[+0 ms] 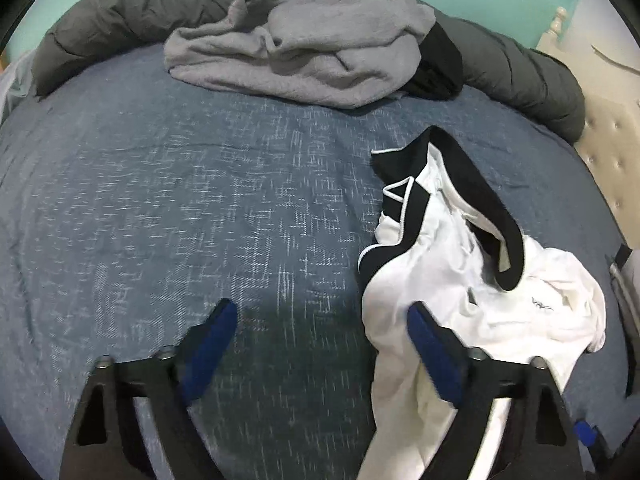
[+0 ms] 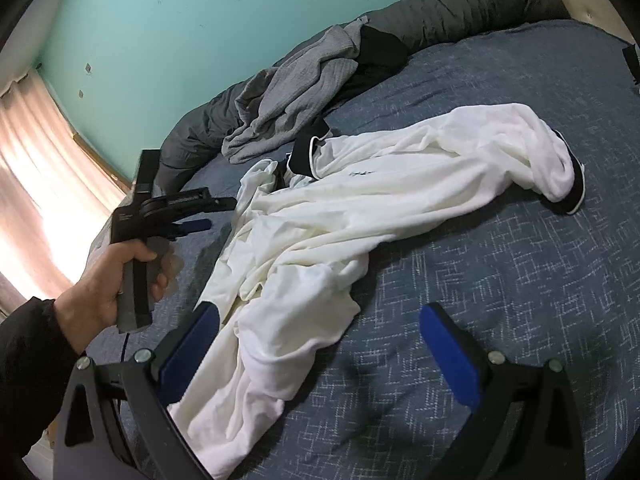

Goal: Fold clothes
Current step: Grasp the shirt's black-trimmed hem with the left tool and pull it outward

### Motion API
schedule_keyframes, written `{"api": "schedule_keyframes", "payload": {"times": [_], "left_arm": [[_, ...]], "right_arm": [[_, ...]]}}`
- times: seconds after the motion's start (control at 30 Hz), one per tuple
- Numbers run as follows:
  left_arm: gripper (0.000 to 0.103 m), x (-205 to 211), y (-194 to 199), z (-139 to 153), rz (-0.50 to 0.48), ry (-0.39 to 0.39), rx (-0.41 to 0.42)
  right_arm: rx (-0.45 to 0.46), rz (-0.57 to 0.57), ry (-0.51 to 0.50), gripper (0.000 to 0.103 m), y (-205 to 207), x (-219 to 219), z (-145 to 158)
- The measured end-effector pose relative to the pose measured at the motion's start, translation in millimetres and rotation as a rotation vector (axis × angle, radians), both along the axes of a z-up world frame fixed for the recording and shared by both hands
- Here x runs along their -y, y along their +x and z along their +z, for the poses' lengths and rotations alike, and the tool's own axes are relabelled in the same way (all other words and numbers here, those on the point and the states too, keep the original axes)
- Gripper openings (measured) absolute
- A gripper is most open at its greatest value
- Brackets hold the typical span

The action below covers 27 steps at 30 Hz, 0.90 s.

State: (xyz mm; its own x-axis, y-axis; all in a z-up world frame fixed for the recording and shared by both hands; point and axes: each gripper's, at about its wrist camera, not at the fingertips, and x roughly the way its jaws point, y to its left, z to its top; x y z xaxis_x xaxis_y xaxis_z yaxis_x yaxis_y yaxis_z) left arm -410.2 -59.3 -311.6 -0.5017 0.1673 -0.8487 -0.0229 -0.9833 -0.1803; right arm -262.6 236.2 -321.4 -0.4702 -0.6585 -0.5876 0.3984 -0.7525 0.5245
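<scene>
Across the middle of the bed (image 2: 500, 240), a white shirt (image 2: 340, 216) lies crumpled and unfolded; grey clothes (image 1: 304, 48) wait heaped by its far edge. Both the left gripper (image 1: 320, 344) and right gripper (image 2: 320, 344) hover with fingers released, grasping nothing, so folding appears barely begun.

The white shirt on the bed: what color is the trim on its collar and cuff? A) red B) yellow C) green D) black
D: the white shirt has a black collar and a black band at the sleeve cuff.
</scene>
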Motion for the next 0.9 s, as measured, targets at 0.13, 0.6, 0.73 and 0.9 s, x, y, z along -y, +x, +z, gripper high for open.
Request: {"api": "schedule_keyframes", "payload": {"times": [0.13,0.6,0.73,0.9], "left_arm": [[0.072,-5.2,-5.1,-6.6,-0.012,0.025,0.009],[0.072,-20.0,-18.7,-23.1,-0.043,-0.003,0.037],[0.065,-18.2,-20.1,-23.7,-0.051,0.013,0.039],[0.016,-16.3,-17.0,-19.0,-0.054,0.022,0.033]], "right_arm": [[-0.006,-0.003,0.013,0.101,-0.3,0.5,0.5],[-0.004,0.007,0.029,0.101,0.9,2.4,1.2],[-0.004,0.013,0.032,0.101,0.6,2.9,1.0],[0.001,0.017,0.033,0.101,0.7,4.6,-1.5]]}}
